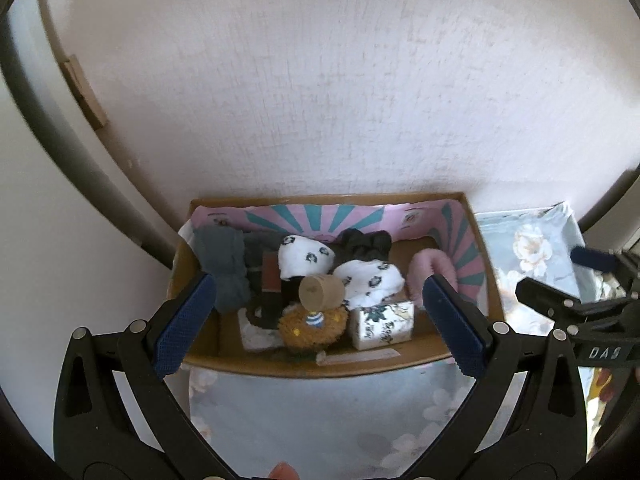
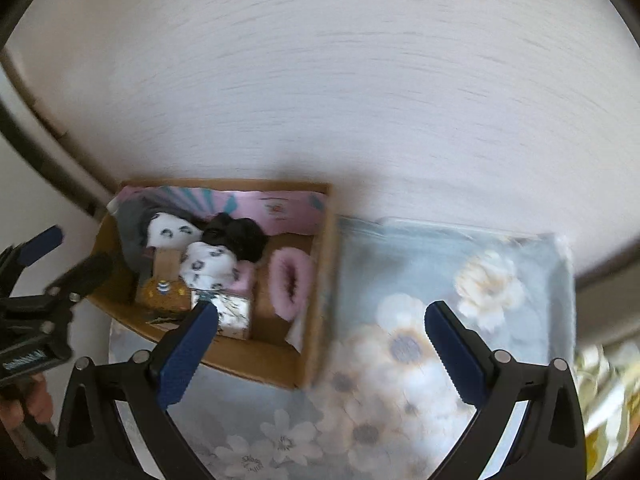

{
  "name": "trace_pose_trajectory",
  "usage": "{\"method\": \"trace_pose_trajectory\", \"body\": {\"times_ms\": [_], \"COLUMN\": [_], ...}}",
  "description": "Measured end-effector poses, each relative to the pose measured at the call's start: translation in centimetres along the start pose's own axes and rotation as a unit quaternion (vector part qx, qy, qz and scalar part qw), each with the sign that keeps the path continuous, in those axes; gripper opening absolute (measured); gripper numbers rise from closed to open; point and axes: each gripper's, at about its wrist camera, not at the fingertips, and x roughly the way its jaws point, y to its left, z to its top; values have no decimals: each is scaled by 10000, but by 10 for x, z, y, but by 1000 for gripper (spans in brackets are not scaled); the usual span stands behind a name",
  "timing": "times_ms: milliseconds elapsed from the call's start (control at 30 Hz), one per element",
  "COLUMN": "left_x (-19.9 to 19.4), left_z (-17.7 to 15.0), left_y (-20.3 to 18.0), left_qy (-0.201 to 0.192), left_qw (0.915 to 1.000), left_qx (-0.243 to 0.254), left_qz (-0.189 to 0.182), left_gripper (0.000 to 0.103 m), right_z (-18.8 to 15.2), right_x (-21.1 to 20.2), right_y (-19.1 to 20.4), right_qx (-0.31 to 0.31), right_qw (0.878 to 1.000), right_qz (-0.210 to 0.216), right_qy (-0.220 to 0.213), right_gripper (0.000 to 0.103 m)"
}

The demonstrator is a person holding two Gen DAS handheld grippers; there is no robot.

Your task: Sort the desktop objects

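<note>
From my left wrist, my left gripper (image 1: pixel 320 312) hangs above the box (image 1: pixel 404 364), jaws spread and empty; two patterned white socks (image 1: pixel 304 260), a roll (image 1: pixel 322 292) and a pack (image 1: pixel 383 324) lie between them.

From my right wrist, my right gripper (image 2: pixel 322 354) hovers over the floral bench (image 2: pixel 400 360), jaws spread, the box just left.

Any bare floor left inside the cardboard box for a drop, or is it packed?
Inside the cardboard box, bare floor shows between the pink fuzzy item and the floral packet, running to the near wall. The left half is crowded with socks, a brown plush and a cardboard tube.
</note>
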Motion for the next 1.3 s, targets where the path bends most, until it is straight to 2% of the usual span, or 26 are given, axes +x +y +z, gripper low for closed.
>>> {"method": "trace_pose_trajectory", "body": {"times_ms": [200, 467, 833, 1300], "left_x": [-30, -56, -78, -85], "left_z": [-6, -21, -31, -32], "left_y": [-9, -19, -22, -23], "left_qy": [-226, -362, -532, -585], "left_qw": [9996, 9993, 9984, 9979], "left_qx": [-145, -115, -106, -153], "left_qz": [-3, 66, 179, 211], "left_gripper": [103, 103, 103, 103], "right_z": [-22, -46, -63, -64], "right_x": [-34, -66, -74, -75], "right_y": [-11, -5, -1, 3], "right_qx": [277, 267, 360, 281], "right_qw": [9983, 9946, 9927, 9929], "right_qz": [-328, -663, -752, -799], "right_qy": [-381, -758, -866, -839], "right_gripper": [103, 103, 103, 103]}}
